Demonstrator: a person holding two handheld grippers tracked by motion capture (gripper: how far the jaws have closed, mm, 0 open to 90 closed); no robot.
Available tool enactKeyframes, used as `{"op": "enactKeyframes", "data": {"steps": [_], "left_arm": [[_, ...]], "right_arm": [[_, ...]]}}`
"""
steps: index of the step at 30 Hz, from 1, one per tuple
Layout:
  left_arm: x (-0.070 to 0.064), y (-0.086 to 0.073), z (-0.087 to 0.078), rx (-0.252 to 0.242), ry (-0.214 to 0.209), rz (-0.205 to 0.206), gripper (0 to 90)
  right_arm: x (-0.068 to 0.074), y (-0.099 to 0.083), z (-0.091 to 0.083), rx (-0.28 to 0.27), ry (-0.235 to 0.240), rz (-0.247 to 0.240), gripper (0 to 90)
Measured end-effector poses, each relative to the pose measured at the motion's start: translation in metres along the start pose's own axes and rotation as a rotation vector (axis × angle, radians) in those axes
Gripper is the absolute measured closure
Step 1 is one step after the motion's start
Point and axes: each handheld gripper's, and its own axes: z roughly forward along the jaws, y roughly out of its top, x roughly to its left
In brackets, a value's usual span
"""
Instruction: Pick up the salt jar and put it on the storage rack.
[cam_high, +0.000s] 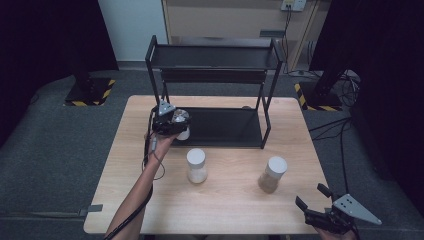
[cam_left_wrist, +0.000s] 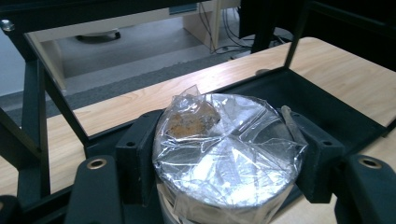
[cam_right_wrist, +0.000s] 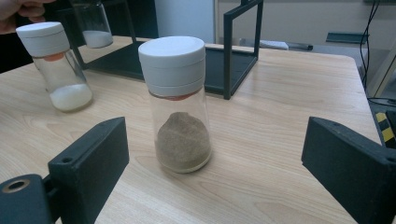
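Observation:
My left gripper (cam_high: 172, 122) is shut on a jar with a shiny foil-wrapped top (cam_left_wrist: 224, 149), held at the front left corner of the black rack's lower shelf (cam_high: 225, 131). In the right gripper view that jar (cam_right_wrist: 95, 25) shows white powder in its base. A white-capped jar of white powder (cam_high: 196, 165) and a white-capped jar of brown powder (cam_high: 272, 174) stand on the wooden table. My right gripper (cam_high: 316, 200) is open near the table's front right corner, facing the brown powder jar (cam_right_wrist: 179, 105), which stands apart ahead of the jaws.
A two-tier black metal rack (cam_high: 215, 57) stands at the back middle of the table (cam_high: 235, 210). Its upright post (cam_right_wrist: 228, 51) rises behind the brown jar. Grey floor surrounds the table, with cables (cam_high: 340, 130) at the right.

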Motion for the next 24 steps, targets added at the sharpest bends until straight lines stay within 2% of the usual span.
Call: {"op": "enactKeyframes", "data": {"steps": [3, 4, 9, 24], "left_arm": [[0.000, -0.001, 0.004, -0.002, 0.009, -0.005, 33.5], [0.000, -0.003, 0.008, -0.005, 0.022, -0.024, 33.5], [-0.003, -0.005, 0.019, 0.005, 0.054, -0.027, 33.6], [-0.004, -0.018, 0.039, 0.014, 0.067, -0.046, 33.6]], "right_arm": [[0.000, 0.000, 0.000, 0.000, 0.001, 0.001, 7.5], [0.000, 0.000, 0.000, 0.000, 0.002, 0.001, 7.5], [-0.001, 0.000, 0.000, 0.000, 0.003, 0.003, 7.5], [-0.002, -0.001, 0.000, -0.001, 0.006, 0.008, 7.5]]}}
